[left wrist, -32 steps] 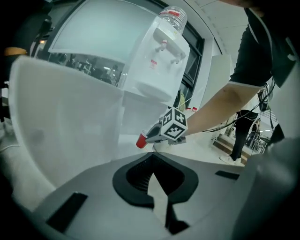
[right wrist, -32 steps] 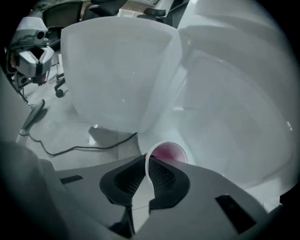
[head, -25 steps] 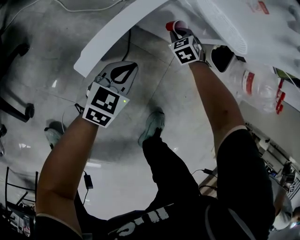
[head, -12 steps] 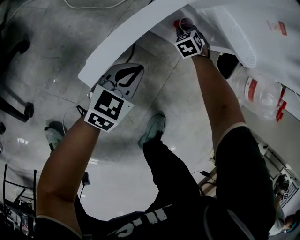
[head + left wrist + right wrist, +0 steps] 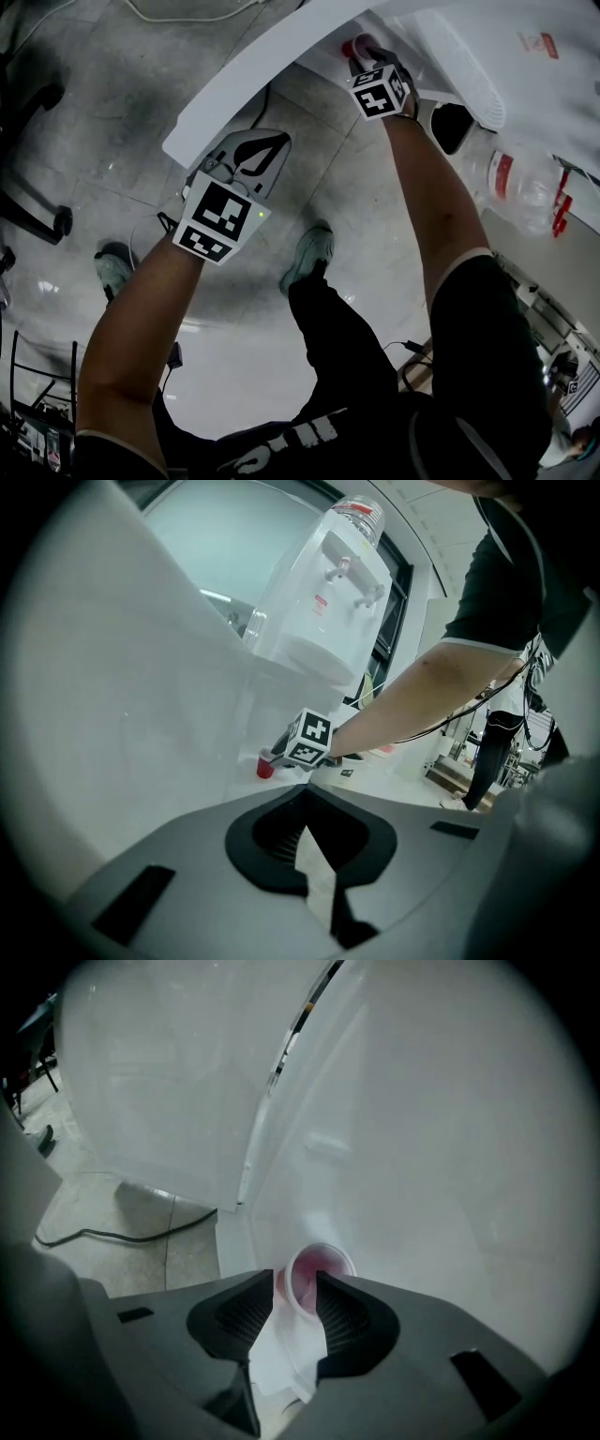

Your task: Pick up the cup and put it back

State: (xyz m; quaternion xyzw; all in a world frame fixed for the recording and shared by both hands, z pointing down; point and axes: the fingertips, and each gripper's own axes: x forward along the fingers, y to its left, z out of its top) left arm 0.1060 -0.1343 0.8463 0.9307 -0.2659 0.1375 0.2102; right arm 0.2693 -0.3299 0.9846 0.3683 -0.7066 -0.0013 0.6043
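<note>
Red cup [image 5: 314, 1274], white table [image 5: 281, 66]
The cup's inside looks pink, maybe; the marker cube [image 5: 380, 92] has black-and-white squares.

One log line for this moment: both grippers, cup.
right gripper: jaws just opened, red cup between them on white table | left gripper: shut, empty

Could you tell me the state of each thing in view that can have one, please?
cup: upright on the table, not gripped.
right gripper: open, its jaws have just been opening, with the cup between their tips.
left gripper: shut, with nothing between its jaws.
water dispenser: standing on the table, apart from both grippers.
</note>
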